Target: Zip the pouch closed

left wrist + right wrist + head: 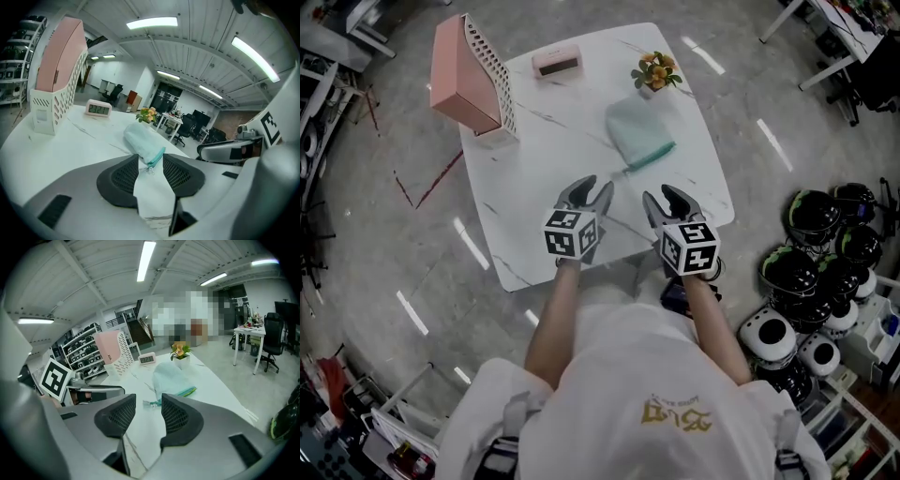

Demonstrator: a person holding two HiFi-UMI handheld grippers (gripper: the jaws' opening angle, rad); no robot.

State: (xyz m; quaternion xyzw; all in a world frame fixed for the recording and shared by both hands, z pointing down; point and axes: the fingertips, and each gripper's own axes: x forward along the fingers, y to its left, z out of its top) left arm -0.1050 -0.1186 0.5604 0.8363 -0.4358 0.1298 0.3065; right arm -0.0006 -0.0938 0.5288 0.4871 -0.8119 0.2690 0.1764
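Pouch (639,133) lies untouched, so you're at the approach: left hand-held gripper (593,187) and right hand-held gripper (664,195) both spread, empty. Next, pinch the zipper pull (149,168).

In the head view the zipper pull on the pouch (640,134) is too small to make out, and so are the digits on the clock (557,63). The marker cubes cover the rear of the left gripper (589,194) and the right gripper (667,202), along with part of the table's (520,258) near edge. The bottom edge cuts off the person's body. In the left gripper view the pads (124,176) hide the pouch's near corners, so how far the zip is closed cannot be told.
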